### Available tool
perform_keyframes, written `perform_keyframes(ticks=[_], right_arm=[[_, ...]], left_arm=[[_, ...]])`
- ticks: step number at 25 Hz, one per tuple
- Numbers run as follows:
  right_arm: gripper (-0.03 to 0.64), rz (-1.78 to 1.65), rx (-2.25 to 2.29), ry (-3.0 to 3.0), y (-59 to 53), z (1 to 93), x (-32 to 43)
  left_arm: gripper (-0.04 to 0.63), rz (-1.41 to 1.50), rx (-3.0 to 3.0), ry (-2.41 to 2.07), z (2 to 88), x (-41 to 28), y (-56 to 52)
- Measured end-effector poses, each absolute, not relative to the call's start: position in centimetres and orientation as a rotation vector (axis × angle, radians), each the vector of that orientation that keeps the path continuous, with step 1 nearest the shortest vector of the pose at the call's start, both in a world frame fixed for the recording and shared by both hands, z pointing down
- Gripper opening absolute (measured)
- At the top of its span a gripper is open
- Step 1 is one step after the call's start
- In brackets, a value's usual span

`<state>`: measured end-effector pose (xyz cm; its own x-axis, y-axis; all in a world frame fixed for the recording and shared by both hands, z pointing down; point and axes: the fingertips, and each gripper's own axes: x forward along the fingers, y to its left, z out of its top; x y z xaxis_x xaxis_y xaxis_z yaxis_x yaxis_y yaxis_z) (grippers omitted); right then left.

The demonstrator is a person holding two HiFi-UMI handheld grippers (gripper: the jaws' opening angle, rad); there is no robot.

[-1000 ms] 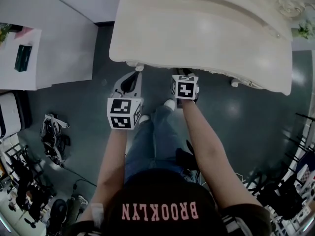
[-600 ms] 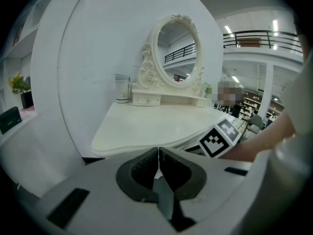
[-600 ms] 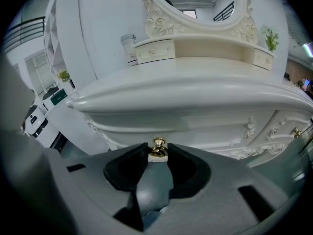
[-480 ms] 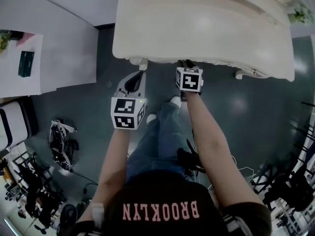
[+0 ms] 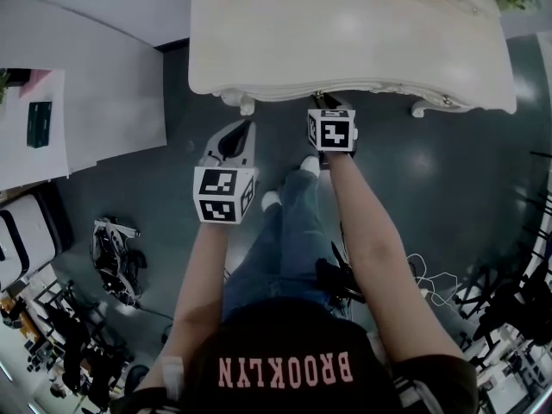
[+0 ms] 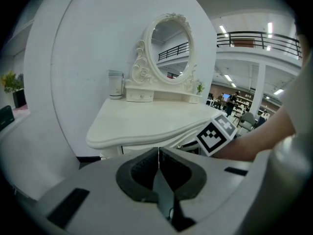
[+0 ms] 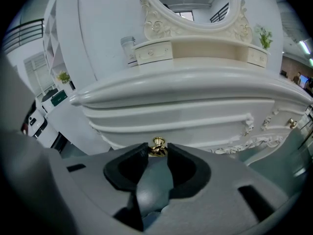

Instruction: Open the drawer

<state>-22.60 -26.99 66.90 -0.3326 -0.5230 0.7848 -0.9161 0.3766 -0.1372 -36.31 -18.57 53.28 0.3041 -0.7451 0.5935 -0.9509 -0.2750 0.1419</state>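
Under tabletop edge (image 7: 195, 84), knob (image 7: 157, 146) seemingly pinched

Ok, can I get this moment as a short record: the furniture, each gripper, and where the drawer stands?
furniture: white dressing table with an oval mirror
right gripper: jaws appear closed on the gold knob of the drawer
left gripper: jaws together, nothing between them, held short of the table's front edge
drawer: no gap visible, looks not yet pulled out
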Motion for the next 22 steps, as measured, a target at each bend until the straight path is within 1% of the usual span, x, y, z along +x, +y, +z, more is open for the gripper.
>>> perform_keyframes(ticks=[22], right_arm=[[0.112,0.819,1.282,-1.932,-18.5,67.1,-20.9]], left_arm=[[0.005,0.551,2.187,-1.427,53.1,-35.4,-14.5]])
